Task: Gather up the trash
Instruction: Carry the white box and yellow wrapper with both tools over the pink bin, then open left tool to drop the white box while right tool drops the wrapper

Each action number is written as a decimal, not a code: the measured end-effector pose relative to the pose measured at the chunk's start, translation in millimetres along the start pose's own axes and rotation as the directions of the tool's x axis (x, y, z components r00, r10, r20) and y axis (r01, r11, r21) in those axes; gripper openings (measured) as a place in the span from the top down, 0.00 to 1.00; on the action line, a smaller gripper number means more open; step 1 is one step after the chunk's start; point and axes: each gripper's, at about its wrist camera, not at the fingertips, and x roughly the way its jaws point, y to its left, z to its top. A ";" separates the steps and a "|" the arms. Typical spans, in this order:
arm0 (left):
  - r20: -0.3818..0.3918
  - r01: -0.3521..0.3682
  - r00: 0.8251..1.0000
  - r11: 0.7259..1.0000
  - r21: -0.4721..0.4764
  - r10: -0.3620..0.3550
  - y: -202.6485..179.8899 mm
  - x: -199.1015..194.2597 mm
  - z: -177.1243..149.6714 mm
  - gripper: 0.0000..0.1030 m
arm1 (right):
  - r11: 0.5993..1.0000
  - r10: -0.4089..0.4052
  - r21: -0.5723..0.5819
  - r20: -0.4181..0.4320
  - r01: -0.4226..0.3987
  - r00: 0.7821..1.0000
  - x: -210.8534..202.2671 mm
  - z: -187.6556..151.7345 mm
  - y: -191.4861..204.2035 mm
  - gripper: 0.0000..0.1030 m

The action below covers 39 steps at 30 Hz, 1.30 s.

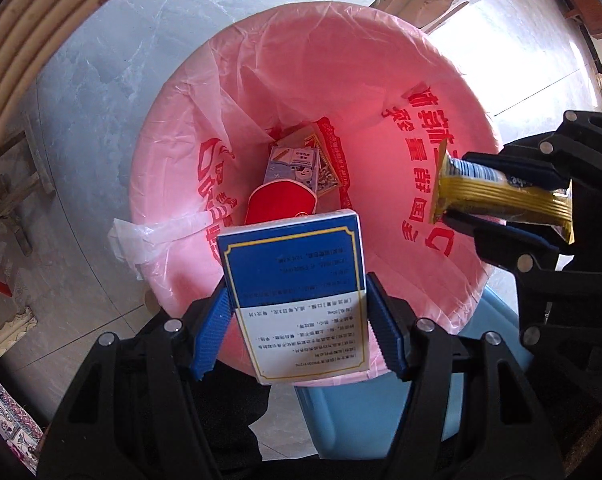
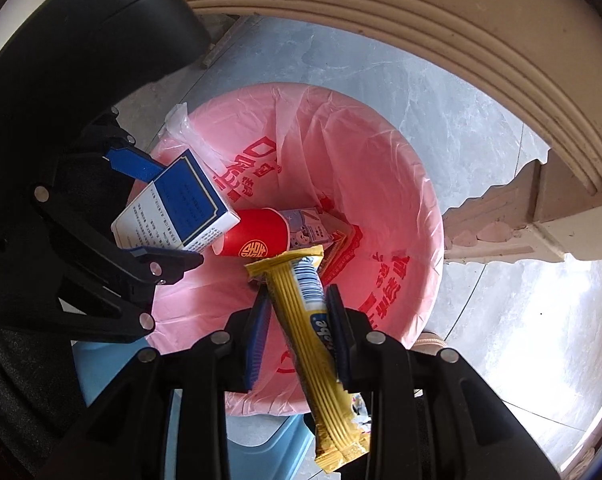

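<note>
A trash bin lined with a pink plastic bag [image 1: 381, 92] [image 2: 381, 184] stands on the floor below both grippers. Inside lie a red paper cup [image 1: 281, 204] [image 2: 257, 240] and a small printed carton [image 1: 293, 166] [image 2: 309, 228]. My left gripper [image 1: 297, 316] [image 2: 153, 216] is shut on a blue-and-white box [image 1: 297, 280] [image 2: 177, 208] and holds it over the bin's near side. My right gripper [image 2: 297, 316] [image 1: 457, 188] is shut on a yellow snack wrapper [image 2: 313, 328] [image 1: 501, 196] and holds it above the bin's opening.
A light blue stool [image 1: 381, 412] [image 2: 257, 432] stands against the bin's near side. A beige round table edge [image 2: 461, 40] [image 1: 21, 60] and its carved leg [image 2: 513, 220] are close by. Grey marble floor [image 1: 101, 80] surrounds the bin.
</note>
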 end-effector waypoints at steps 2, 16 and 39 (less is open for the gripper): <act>-0.015 0.007 1.000 1.000 -0.014 -0.007 0.8 6.2 2.8 0.39 | 1.000 0.012 0.021 -0.009 -0.012 1.000 7.2 0.6 -4.1 0.72; -0.040 0.032 0.999 0.999 -0.041 -0.033 6.6 16.4 12.1 0.39 | 0.999 0.024 0.039 -0.023 -0.023 0.999 12.2 0.0 -12.5 0.72; -0.062 -0.002 0.998 0.999 -0.037 -0.001 8.6 17.0 11.3 0.25 | 1.000 0.006 0.026 -0.021 -0.006 1.000 14.9 0.8 -9.5 0.55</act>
